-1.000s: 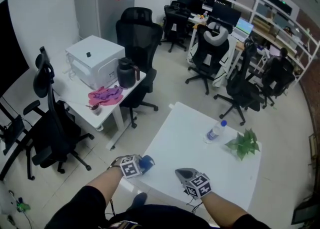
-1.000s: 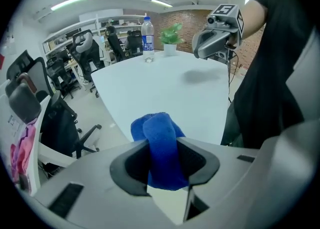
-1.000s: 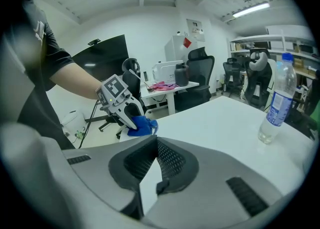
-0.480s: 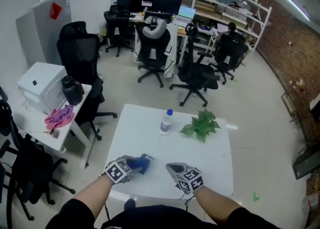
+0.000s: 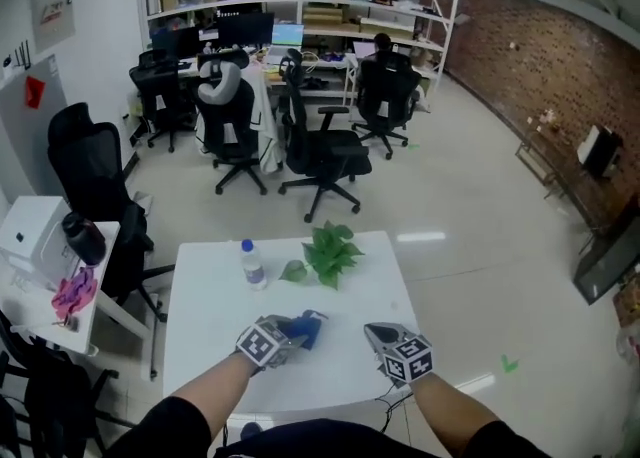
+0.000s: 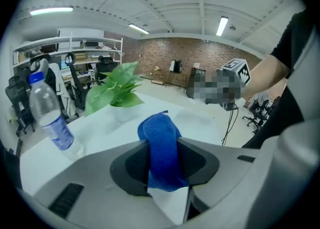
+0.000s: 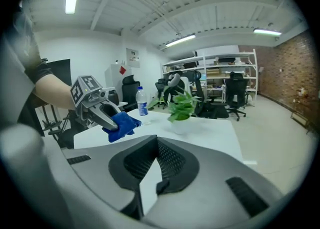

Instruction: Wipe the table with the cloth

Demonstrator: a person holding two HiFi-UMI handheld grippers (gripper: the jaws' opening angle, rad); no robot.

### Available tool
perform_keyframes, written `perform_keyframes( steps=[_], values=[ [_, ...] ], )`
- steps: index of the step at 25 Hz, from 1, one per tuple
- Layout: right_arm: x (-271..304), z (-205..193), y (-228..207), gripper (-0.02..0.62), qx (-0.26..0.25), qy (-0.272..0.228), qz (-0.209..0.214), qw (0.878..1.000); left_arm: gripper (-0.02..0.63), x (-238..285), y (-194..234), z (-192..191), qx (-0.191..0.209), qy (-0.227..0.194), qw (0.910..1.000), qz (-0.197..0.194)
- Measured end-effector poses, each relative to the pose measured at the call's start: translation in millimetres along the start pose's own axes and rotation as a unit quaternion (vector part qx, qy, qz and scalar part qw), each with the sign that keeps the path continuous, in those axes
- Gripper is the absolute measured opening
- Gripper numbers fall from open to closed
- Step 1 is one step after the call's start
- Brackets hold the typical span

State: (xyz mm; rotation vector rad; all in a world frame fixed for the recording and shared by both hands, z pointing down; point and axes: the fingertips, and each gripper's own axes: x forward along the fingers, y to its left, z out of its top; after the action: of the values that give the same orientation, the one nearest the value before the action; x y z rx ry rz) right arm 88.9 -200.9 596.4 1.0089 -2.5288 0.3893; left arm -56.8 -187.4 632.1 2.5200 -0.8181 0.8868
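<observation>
A blue cloth is pinched in my left gripper, low over the near part of the white table. In the left gripper view the cloth bulges up between the two dark pads of that gripper. The right gripper view shows the same cloth hanging from the left gripper. My right gripper hovers a hand's width to the right, its jaws shut with nothing in them. Whether the cloth touches the table I cannot tell.
On the table's far half stand a clear water bottle with a blue cap and a small green potted plant. Black office chairs and desks fill the room behind. A side desk with a pink rag is at the left.
The head view has swung to the right, so the table now sits square in front. Both grippers stay over the near edge, the left one still holding the cloth.
</observation>
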Motion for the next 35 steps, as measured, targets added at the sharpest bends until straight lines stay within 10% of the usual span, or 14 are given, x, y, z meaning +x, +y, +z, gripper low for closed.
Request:
perform_keyframes(
  steps=[18, 35],
  values=[
    [-169, -100, -194, 0.017, 0.071, 0.013, -0.075, 0.995, 0.132, 246, -73, 145, 0.044, 0.055, 0.9975, -0.003],
    [-226, -169, -253, 0.017, 0.109, 0.048, -0.094, 0.988, 0.132, 355, -49, 136, 0.054, 0.167, 0.9838, 0.037]
  ],
)
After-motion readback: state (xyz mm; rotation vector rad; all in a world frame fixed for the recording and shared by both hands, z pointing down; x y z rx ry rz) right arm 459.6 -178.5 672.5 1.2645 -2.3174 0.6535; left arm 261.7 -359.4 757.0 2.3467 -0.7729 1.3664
